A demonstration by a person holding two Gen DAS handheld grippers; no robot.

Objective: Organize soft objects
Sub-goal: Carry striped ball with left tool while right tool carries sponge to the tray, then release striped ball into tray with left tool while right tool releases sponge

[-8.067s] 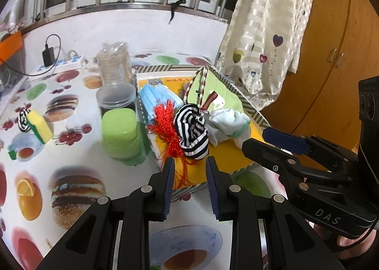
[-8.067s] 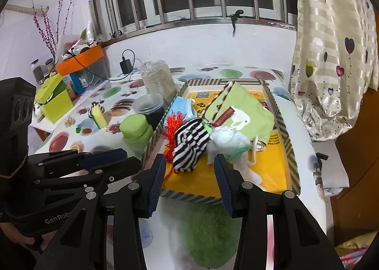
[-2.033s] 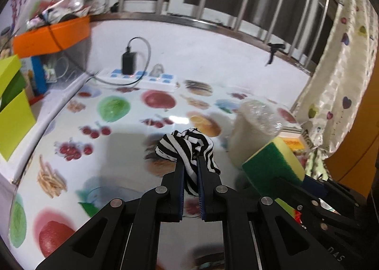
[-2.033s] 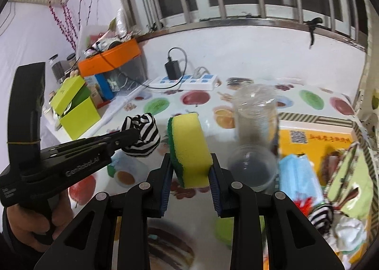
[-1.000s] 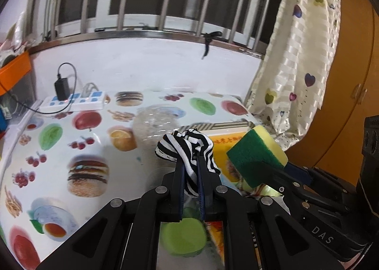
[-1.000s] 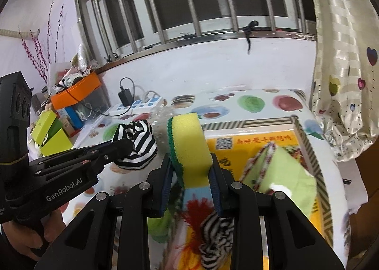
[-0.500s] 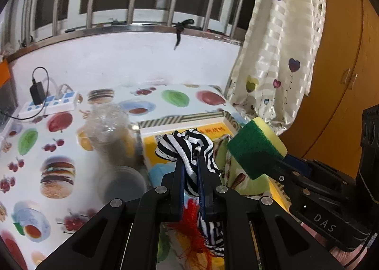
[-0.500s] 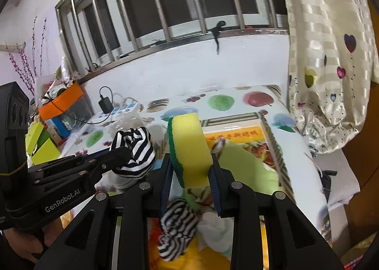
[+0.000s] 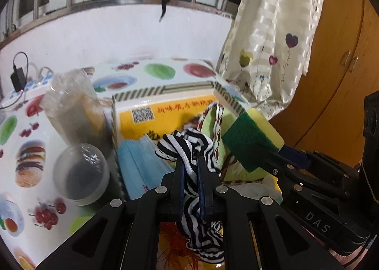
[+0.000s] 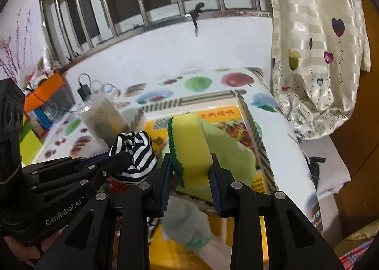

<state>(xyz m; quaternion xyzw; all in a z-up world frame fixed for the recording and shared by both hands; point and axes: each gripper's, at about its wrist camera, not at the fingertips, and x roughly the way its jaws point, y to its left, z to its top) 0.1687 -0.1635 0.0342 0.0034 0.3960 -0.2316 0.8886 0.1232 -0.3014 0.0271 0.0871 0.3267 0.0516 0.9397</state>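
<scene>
Above tray [image 9: 163, 91], left gripper [image 9: 190, 165] pinching striped cloth [image 9: 187, 144], right gripper [image 10: 189, 168] clamping sponge [image 10: 189, 144].

A tray [image 9: 165, 90] sits on the table [image 9: 28, 142], near its right edge. Left of the tray stand a jar [image 9: 75, 113] and, nearer the camera, a lidded tub [image 9: 80, 175]. In the tray, a face mask [image 9: 142, 163] lies at the left and a pouch [image 10: 227, 151] at the right. Behind the jar, a power strip [image 9: 26, 90] lies against the wall. A curtain [image 9: 272, 45] hangs right of the table.
</scene>
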